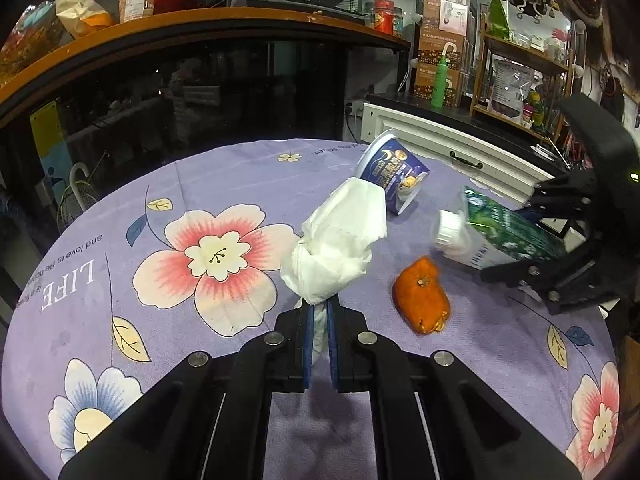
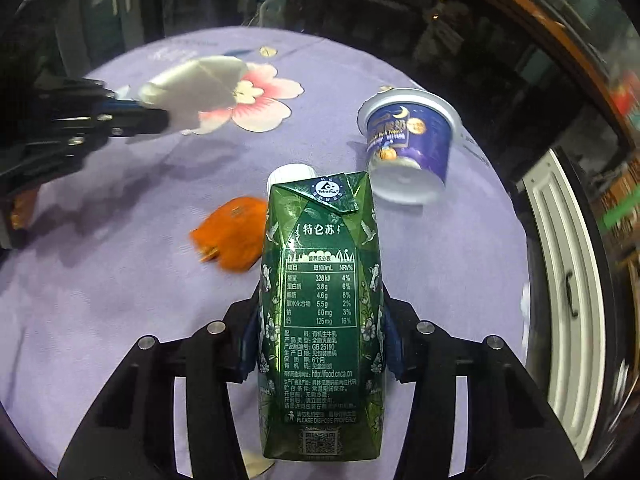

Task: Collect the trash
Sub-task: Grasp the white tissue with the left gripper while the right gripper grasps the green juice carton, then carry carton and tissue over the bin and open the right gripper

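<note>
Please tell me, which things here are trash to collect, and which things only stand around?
Trash:
- tissue, in the left gripper
- milk carton, in the right gripper
- orange peel on the tablecloth
- yogurt cup, tipped over

Standing around:
- green bottle
- red tin
- snack bags

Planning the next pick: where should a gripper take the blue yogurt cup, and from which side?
Across the side wall of the yogurt cup, from above. It lies tipped on the tablecloth, rim and base both exposed, so jaws spanning the tapered wall near mid-body seem surest; the rim could slip.
</note>
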A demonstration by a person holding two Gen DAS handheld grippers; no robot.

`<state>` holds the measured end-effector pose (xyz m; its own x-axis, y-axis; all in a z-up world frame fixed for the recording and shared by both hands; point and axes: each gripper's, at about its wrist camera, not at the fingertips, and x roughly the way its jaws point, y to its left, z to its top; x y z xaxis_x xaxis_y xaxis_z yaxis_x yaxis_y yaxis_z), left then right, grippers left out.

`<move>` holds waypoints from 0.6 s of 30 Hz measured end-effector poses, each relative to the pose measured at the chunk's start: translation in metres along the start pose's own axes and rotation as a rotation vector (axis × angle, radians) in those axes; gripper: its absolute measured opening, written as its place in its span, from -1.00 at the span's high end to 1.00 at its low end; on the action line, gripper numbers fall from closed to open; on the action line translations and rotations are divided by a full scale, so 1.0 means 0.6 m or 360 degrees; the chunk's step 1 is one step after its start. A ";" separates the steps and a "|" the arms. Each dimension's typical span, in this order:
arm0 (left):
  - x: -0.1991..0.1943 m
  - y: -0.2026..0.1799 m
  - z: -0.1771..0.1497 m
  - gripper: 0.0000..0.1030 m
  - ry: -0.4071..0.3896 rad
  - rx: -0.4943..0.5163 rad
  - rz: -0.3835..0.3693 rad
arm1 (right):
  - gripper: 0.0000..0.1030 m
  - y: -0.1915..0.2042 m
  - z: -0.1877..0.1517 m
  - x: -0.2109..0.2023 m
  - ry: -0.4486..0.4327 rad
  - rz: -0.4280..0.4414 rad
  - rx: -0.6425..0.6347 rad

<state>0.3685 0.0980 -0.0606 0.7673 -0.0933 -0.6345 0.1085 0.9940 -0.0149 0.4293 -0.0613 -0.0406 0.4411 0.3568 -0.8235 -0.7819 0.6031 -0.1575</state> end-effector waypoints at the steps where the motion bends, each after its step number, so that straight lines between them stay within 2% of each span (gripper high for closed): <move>1: -0.005 -0.004 0.000 0.87 -0.0004 0.0003 -0.0004 | 0.04 0.005 -0.012 -0.018 -0.0030 0.0019 0.0040; 8: -0.068 -0.073 -0.016 0.87 -0.0043 0.0076 -0.0078 | 0.04 0.051 -0.102 -0.121 -0.0228 0.0090 0.0271; 10: -0.087 -0.098 -0.024 0.87 -0.0060 0.0092 -0.0092 | 0.04 0.063 -0.117 -0.131 -0.0257 0.0098 0.0316; 18: -0.153 -0.198 -0.068 0.87 -0.0077 0.0139 -0.0217 | 0.04 0.105 -0.234 -0.190 -0.0333 0.0017 0.0531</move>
<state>0.2593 -0.0093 -0.0319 0.7711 -0.2320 -0.5930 0.2669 0.9633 -0.0298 0.2677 -0.1639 -0.0331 0.5408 0.4813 -0.6898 -0.6160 0.7851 0.0649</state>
